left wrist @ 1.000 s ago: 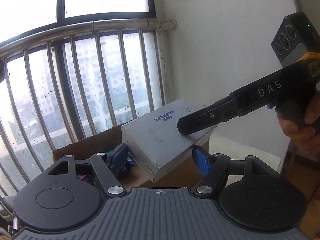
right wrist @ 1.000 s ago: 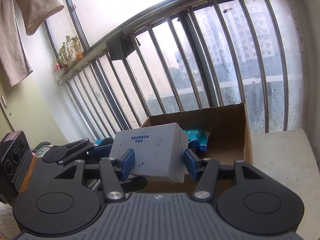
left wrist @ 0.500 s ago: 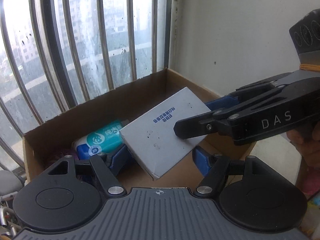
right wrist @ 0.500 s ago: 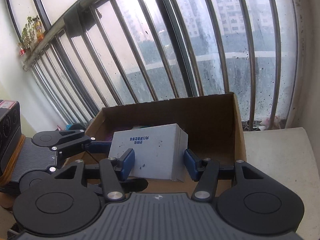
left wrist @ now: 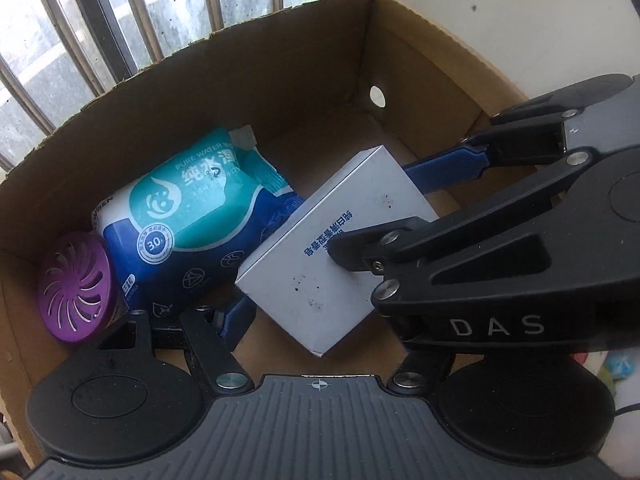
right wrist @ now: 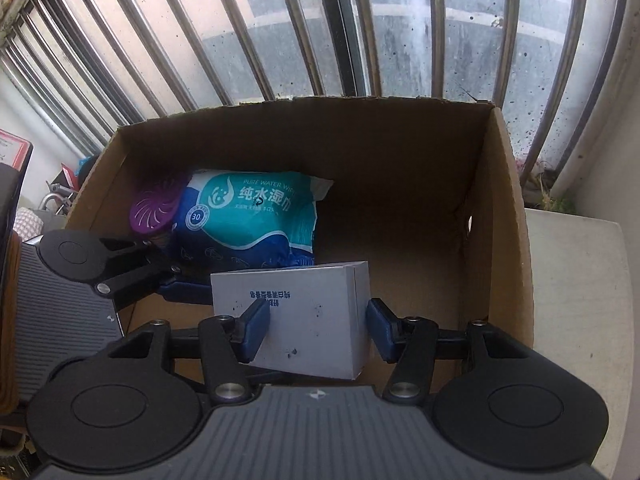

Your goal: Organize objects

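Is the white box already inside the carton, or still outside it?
Inside, but not set down: the white box sits tilted below the carton rim, gripped by the right gripper, beside the wipes pack.

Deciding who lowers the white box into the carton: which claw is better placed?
Right. The right claw grips the white box squarely across its sides, over bare carton floor beside the wipes pack. The left claw meets it at a corner, one finger hidden.

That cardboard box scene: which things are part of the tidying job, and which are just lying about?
Part of the job:
- white box, held between both grippers
- cardboard box
- wet wipes pack
- purple round container
- left gripper
- right gripper

Just there:
- window bars
- ledge
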Available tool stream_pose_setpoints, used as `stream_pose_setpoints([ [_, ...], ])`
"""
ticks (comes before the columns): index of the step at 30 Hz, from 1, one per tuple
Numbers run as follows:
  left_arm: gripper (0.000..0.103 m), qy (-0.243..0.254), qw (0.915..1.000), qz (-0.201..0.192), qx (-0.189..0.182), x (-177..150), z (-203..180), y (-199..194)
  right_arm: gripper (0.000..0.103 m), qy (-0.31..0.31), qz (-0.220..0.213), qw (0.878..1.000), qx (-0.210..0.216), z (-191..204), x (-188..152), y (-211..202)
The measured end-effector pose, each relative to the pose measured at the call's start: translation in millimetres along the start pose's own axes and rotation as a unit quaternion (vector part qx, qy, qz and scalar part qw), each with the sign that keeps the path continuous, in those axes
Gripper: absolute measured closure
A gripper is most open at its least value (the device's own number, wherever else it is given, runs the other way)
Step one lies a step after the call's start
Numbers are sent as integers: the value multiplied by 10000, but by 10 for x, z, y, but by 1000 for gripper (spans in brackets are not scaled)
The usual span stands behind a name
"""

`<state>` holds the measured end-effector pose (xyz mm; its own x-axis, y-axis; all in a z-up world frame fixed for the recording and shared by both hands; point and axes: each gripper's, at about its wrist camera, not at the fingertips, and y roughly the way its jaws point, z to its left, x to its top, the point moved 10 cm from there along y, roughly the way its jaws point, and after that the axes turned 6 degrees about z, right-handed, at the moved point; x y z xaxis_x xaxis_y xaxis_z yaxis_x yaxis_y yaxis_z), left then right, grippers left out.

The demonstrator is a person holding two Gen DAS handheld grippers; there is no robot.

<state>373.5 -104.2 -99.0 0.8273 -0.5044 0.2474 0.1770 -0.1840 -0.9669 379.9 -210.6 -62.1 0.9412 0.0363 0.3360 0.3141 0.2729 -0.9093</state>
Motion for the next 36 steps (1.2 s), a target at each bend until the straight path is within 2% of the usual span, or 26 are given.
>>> stream_pose_setpoints([
  [3,33,39,9999,77,-74,-26,24,-17,49,135,-26,9998,110,-50,3,-18],
  [6,34,209,9997,43,-129,-85,40,-56,53,39,-54,10000,21,-52,-21,-40],
  [8,42,311,9995,-25,-91,-117,65,-81,54,-35,-88,9999,-62,-33,-43,-78],
  [12,47,341,9992,-145,-171,-119,91,-121,53,-443,-246,9982,-311,36,-87,-197],
  [15,51,512,9981,-294,-168,-80,37,-154,54,-365,-225,9988,-239,0,-110,-219],
  [19,51,288,9983,-382,-338,43,-52,-149,62,-181,-377,9989,-210,-82,-76,-267],
  [22,51,25,9980,-472,-412,166,-117,-165,61,-86,-501,9983,-299,-152,-58,-345],
  [25,50,-300,9968,-591,-441,147,-88,-186,61,98,-550,9981,-254,-258,-71,-409],
  [27,51,-202,9972,-639,-330,109,-107,-234,61,157,-568,9979,-263,-320,-101,-443],
  [29,51,269,9974,-669,-23,55,-169,-309,62,149,-636,9976,-214,-345,-111,-499],
  [32,52,1053,9918,-589,412,-16,-292,-372,62,160,-762,9969,-150,-362,-101,-599],
  [36,54,883,9940,-528,372,35,-296,-365,61,178,-810,9965,-105,-386,-107,-650],
])
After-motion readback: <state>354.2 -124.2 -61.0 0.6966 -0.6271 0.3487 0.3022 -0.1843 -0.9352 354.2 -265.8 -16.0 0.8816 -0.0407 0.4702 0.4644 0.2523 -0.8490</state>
